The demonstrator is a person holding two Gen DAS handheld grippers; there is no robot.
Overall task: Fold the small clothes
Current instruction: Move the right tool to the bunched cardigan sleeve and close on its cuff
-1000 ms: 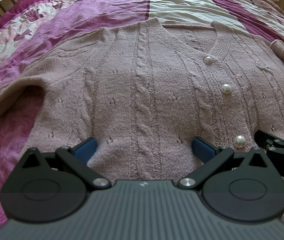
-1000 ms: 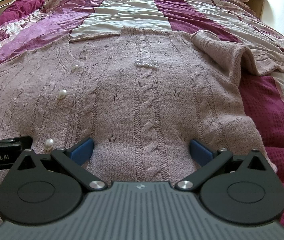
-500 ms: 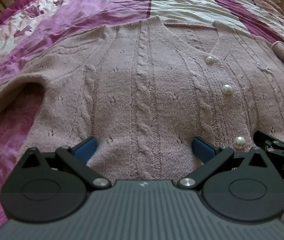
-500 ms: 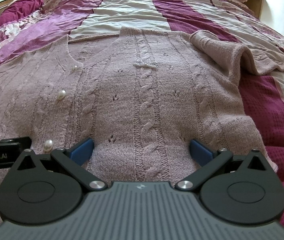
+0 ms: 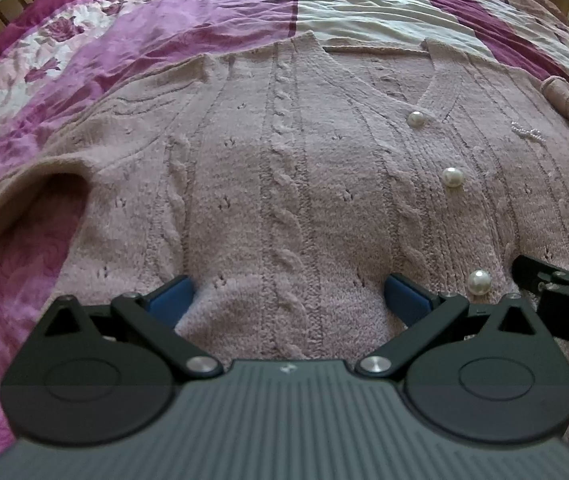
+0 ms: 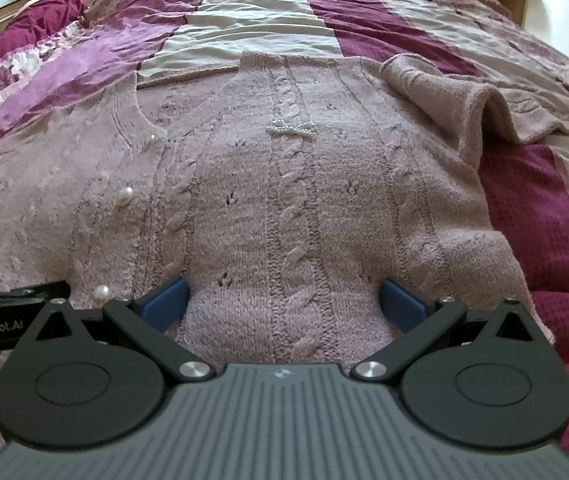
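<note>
1. My left gripper [image 5: 286,294] has its blue fingers [image 5: 168,294] spread wide, one either side of a raised bunch of knit at the hem; whether they press into the fabric I cannot tell.
2. My right gripper [image 6: 282,294] matches it: blue fingers [image 6: 400,300] wide apart, bracketing a bump of hem, nothing pinched between them.
3. Both grippers sit low and nearly level, pointing forward along the garment toward its neckline, side by side; each one's black edge shows in the other's wrist view.
4. The dusty-pink cable-knit cardigan [image 5: 284,184] lies flat and face up on the bed, hem nearest me, V-neck at the far end, so its long axis runs straight away from me.
5. Round pearl buttons [image 5: 452,177] run up the placket between the two grippers, and a small beaded bow [image 6: 291,128] sits on the chest panel in the right wrist view.
6. The sleeve on my right [image 6: 444,96] is folded in over the shoulder, humped; the sleeve on my left [image 5: 8,196] trails outward.
7. Beneath is a striped magenta, pink and cream bedspread [image 6: 276,28].
</note>
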